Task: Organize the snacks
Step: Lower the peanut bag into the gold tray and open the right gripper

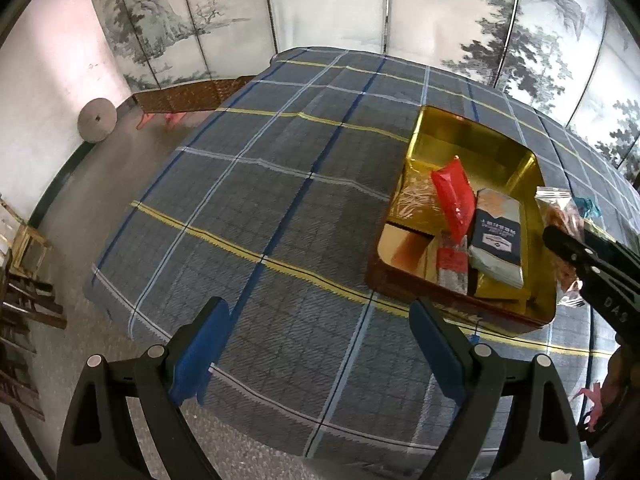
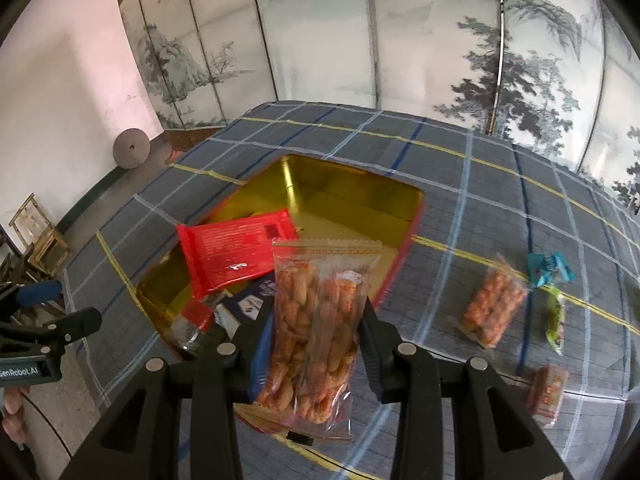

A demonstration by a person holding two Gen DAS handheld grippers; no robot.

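While the left wrist camera looks down over its own two blue-padded fingers (image 1: pixel 200 344), the left gripper (image 1: pixel 316 340) stands wide apart with nothing between, above a tabletop (image 1: pixel 248 184) covered in blue-grey plaid cloth. One gold tin (image 1: pixel 452 124), open and lidless, sits on the cloth toward the right. Inside its near half I count one red packet (image 1: pixel 454 196) propped upright, one dark blue and white pouch (image 1: pixel 496 236) lying beside it, one gold wrapped pack (image 1: pixel 416 204) to the left of the red one, and one small red-labelled sachet (image 1: pixel 452 268) at the front. The right gripper's black finger (image 1: pixel 592 260) enters at the right edge, just beside the tin, with a clear bag showing behind it.

From the right wrist camera, the right gripper (image 2: pixel 312 320) is clamped on one clear bag of orange twisted snacks (image 2: pixel 316 320), held upright just over the tin's near corner. The same tin (image 2: pixel 352 184) and red packet (image 2: pixel 236 252) lie beyond it. On the cloth to the right, well apart from the tin, lie four loose items: one second clear bag of orange snacks (image 2: pixel 494 308), one teal wrapper (image 2: pixel 548 266), one green wrapper (image 2: pixel 554 318), and one small orange packet (image 2: pixel 548 392). The left gripper (image 2: pixel 60 320) shows at the left edge, and fingertips of a hand (image 2: pixel 14 412) below it.
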